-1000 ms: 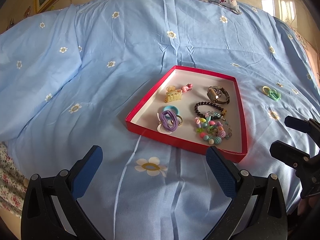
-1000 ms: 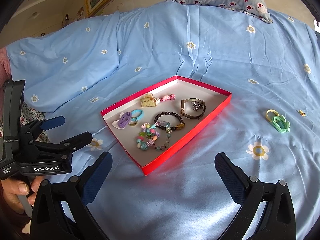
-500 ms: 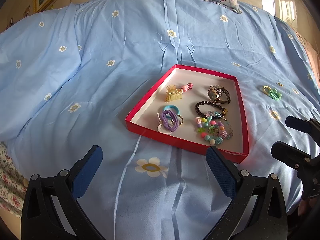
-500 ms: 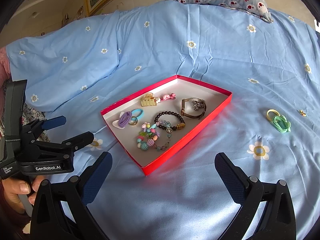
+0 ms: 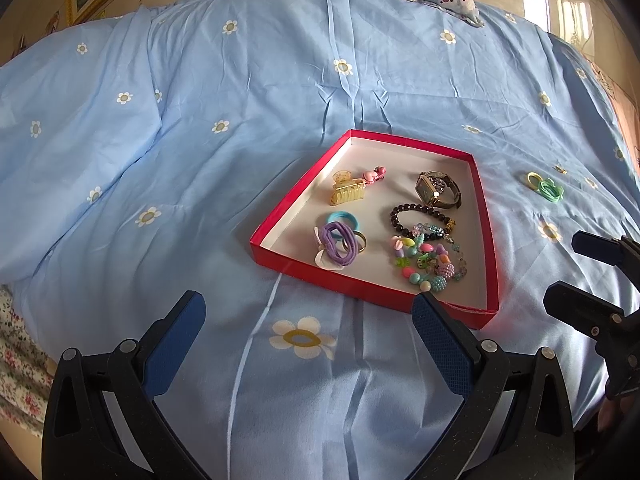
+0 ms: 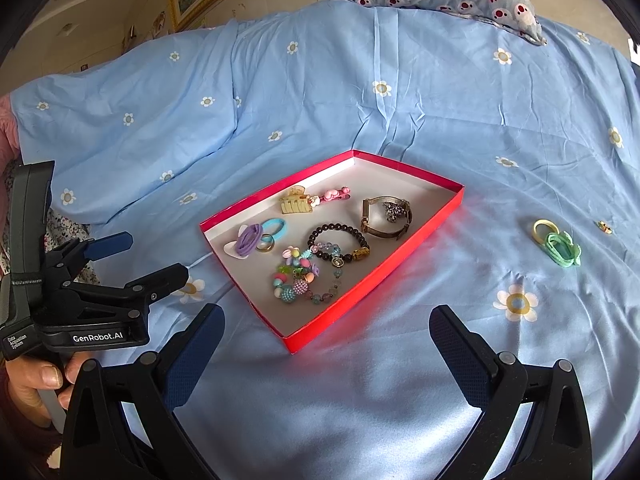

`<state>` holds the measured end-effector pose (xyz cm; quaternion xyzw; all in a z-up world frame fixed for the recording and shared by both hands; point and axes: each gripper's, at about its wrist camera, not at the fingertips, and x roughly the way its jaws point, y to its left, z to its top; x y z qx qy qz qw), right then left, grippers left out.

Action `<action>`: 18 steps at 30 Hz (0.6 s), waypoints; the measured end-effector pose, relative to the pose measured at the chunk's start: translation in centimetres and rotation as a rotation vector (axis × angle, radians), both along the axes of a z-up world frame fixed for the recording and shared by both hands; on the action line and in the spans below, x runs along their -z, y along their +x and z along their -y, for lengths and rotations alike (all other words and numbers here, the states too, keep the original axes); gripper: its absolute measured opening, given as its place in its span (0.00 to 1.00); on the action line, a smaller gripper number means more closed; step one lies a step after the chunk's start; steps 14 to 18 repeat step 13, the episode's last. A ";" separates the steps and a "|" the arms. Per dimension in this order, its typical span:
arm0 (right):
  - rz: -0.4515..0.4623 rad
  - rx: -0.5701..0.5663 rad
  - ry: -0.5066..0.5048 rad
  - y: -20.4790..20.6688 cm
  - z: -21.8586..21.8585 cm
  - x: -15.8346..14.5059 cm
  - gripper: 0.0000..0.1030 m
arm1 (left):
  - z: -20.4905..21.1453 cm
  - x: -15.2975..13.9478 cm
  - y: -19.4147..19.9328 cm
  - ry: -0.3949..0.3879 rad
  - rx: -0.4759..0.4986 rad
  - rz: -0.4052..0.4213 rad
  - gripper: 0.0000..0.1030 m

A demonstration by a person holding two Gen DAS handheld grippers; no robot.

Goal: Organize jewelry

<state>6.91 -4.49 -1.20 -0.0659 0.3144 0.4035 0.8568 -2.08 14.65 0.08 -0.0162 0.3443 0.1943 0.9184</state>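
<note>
Both grippers spread wide, holding nothing, above the bedsheet.

Left gripper (image 5: 308,312) and right gripper (image 6: 326,326) hover short of the red tray (image 6: 424,229) holding watch (image 6: 386,216), bracelets and hair ties. Only the right view shows the hand (image 6: 34,380) (gripping the left tool). Loose green-yellow hair ties (image 6: 557,242) lie apart, right of the tray, unobstructed.

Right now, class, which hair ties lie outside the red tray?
The yellow and green ties lie on the bedsheet, right of the tray; the purple and blue ones sit inside it.
</note>
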 end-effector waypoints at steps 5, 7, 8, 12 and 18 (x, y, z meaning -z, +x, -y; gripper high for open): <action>-0.005 0.004 -0.004 0.4 0.0 0.0 1.00 | -0.1 0.2 0.4 -0.008 0.001 -0.005 1.00; -0.010 0.006 -0.009 0.5 0.0 0.0 1.00 | -0.1 0.2 0.6 -0.013 0.001 -0.008 1.00; -0.011 0.007 -0.011 0.6 0.0 0.0 1.00 | -0.3 0.2 0.7 -0.016 0.003 -0.008 1.00; -0.018 0.008 -0.016 0.9 -0.2 0.0 1.00 | -0.3 0.1 1.1 -0.025 0.008 -0.013 1.00; -0.019 0.009 -0.018 1.0 -0.3 0.0 1.00 | -0.5 0.1 1.2 -0.029 0.011 -0.014 1.00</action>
